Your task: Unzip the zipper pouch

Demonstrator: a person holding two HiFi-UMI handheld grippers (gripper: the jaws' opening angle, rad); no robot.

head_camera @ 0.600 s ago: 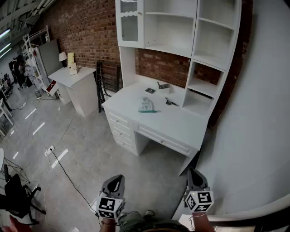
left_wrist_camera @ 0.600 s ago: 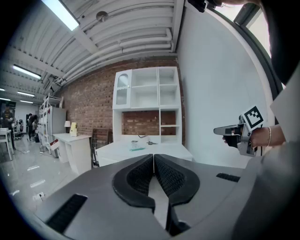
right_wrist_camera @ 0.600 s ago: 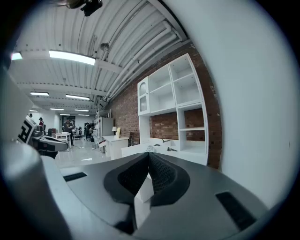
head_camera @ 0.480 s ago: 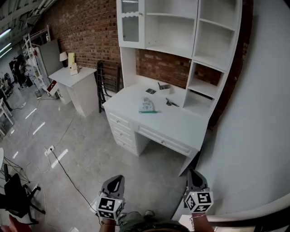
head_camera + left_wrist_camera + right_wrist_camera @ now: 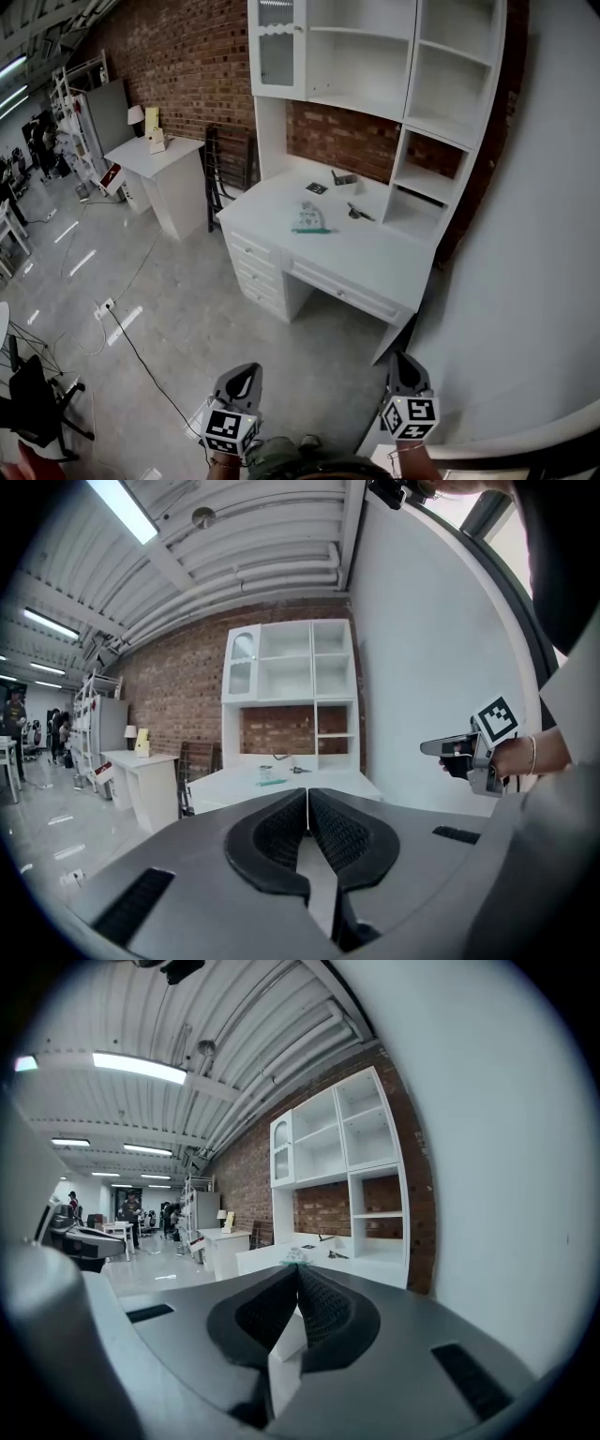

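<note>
brick-walled workshop, white desk [image 5: 361, 251] well ahead. your left gripper [image 5: 244, 380] and right gripper [image 5: 403, 367] are both clenched on nothing. the pouch [image 5: 307, 218] lies flat toward the desk's left end. it looks light, soft and likely to slide: pin one end, pinch the zip pull. the head view shows how it lies; the gripper views show the jaws shut.
</note>
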